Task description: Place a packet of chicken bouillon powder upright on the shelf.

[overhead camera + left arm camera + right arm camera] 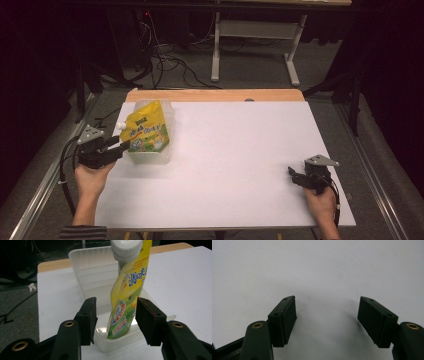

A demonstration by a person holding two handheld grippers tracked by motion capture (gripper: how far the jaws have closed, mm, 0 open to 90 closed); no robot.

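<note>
A yellow spouted pouch (146,131) with a white cap stands tilted inside a clear plastic container (150,156) at the table's left side. My left gripper (125,145) is just left of the container, pointing at it. In the left gripper view the pouch (125,302) sits in the container (85,270) beyond the left gripper (116,312), whose jaws stand apart and touch neither. My right gripper (291,174) rests near the table's front right. In the right gripper view it (327,312) is open over bare white surface.
The white table top (225,150) has a wooden strip (215,95) along its far edge. Beyond it, on the grey floor, are a white-legged desk (255,45) and loose cables (170,60). A metal rail (45,175) runs along the left.
</note>
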